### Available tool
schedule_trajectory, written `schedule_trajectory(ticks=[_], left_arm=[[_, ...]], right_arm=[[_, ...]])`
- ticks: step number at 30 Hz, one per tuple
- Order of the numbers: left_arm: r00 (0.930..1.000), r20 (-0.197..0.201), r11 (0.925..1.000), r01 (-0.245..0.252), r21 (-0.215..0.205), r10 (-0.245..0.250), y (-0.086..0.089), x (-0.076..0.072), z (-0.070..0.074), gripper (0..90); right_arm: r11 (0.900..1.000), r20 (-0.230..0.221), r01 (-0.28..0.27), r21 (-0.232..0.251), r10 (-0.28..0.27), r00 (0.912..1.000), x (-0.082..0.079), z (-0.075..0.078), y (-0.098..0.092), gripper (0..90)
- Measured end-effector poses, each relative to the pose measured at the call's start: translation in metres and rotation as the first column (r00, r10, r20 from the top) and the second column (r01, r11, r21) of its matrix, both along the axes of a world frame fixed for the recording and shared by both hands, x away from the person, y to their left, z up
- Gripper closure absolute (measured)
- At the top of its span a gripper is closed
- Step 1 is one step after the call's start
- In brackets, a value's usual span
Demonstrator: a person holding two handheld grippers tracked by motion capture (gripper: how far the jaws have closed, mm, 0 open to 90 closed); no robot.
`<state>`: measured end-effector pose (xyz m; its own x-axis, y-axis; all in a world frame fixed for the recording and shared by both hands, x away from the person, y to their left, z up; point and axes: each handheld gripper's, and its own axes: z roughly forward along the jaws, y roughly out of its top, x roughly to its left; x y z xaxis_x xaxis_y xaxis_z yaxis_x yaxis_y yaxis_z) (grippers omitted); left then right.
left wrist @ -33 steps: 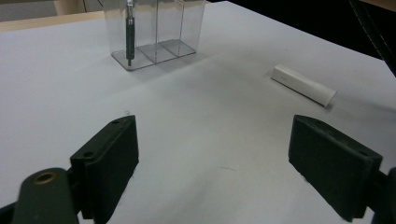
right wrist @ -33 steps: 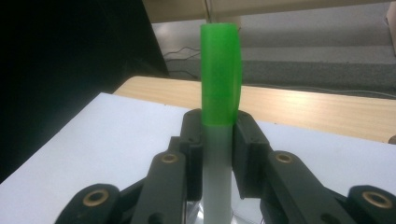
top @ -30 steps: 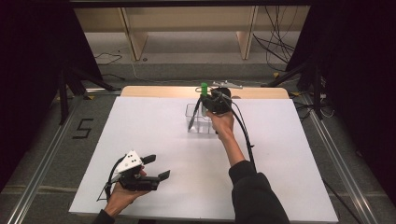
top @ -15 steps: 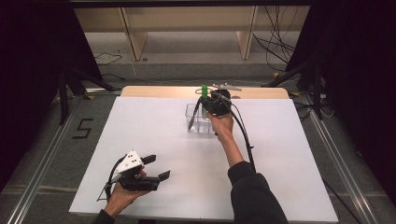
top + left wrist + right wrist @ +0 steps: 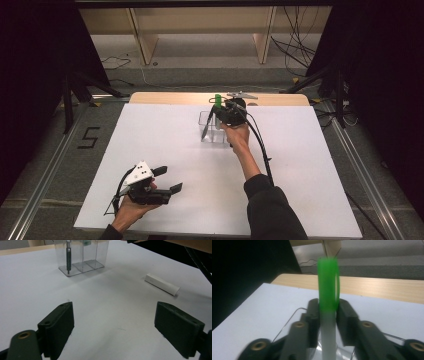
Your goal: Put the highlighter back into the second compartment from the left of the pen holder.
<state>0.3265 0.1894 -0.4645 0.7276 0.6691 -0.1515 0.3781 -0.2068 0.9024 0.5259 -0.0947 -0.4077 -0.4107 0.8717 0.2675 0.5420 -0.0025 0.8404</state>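
The right gripper [image 5: 327,315] has just been easing its jaws apart around the green-capped marker [image 5: 328,305], which stands upright in the clear plastic organizer [image 5: 212,131] at the far middle of the white table [image 5: 165,145]. The pads look just off the barrel (blur hides the gap), so I judge the marker delivered. The left gripper [image 5: 120,327] rests with jaws wide apart and empty, near the table's front edge.

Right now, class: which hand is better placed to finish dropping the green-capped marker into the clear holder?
Right. Its gripper already has the marker between its jaws above the holder; the left gripper sits open near the table's front edge.
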Motion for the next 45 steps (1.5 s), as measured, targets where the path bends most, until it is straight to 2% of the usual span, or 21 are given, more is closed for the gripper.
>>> schedule_trajectory(ticks=[2, 3, 7, 16, 20, 24, 27, 30, 36, 45], left_arm=[[1.0000, -0.002, 1.0000, 0.000, -0.001, 0.000, 0.000, 0.000, 0.000, 15.8], [1.0000, -0.003, 1.0000, -0.001, -0.002, 0.001, 0.000, 0.000, 0.000, 15.8], [1.0000, -0.003, 1.0000, -0.002, -0.005, 0.002, 0.000, 0.000, 0.000, 15.8], [0.9999, -0.011, 1.0000, -0.002, -0.003, 0.002, -0.001, 0.000, 0.000, 15.8], [0.9999, -0.012, 1.0000, -0.001, 0.000, 0.001, 0.000, 0.000, 0.000, 15.8], [0.9999, -0.013, 1.0000, -0.002, -0.004, 0.001, 0.000, 0.000, 0.000, 15.8], [0.9999, -0.015, 1.0000, -0.002, -0.007, 0.002, 0.000, 0.000, 0.000, 15.8], [0.9999, -0.015, 1.0000, -0.003, -0.007, 0.002, 0.000, 0.000, 0.000, 15.7], [0.9999, -0.016, 1.0000, -0.005, -0.004, 0.005, 0.000, 0.000, 0.000, 15.7], [0.9998, -0.016, 1.0000, -0.008, -0.006, 0.008, 0.000, 0.000, 0.000, 15.7]], right_arm=[[1.000, -0.002, -0.004, 0.019, 0.004, 1.0000, 0.000, 0.001, -0.001, 56.2], [0.999, -0.003, -0.006, 0.033, 0.006, 1.0000, 0.000, 0.002, -0.002, 52.8], [0.999, 0.009, -0.019, 0.051, 0.018, 0.9998, -0.002, 0.009, -0.007, 46.4], [0.998, 0.063, -0.055, 0.039, 0.053, 0.9966, -0.017, 0.031, -0.020, 41.2], [0.996, 0.076, -0.082, 0.020, 0.081, 0.9938, -0.027, 0.037, -0.025, 39.2], [0.995, 0.073, -0.099, -0.013, 0.100, 0.9923, -0.038, 0.037, -0.030, 36.9], [0.994, 0.052, -0.107, -0.023, 0.108, 0.9928, -0.047, 0.035, -0.036, 34.4], [0.993, 0.037, -0.102, -0.054, 0.104, 0.9939, -0.058, 0.033, -0.042, 32.3], [0.996, 0.028, -0.076, -0.055, 0.078, 0.9965, -0.082, 0.031, -0.060, 31.4], [0.997, 0.009, -0.046, -0.065, 0.046, 0.9989, -0.111, 0.016, -0.079, 29.8]])
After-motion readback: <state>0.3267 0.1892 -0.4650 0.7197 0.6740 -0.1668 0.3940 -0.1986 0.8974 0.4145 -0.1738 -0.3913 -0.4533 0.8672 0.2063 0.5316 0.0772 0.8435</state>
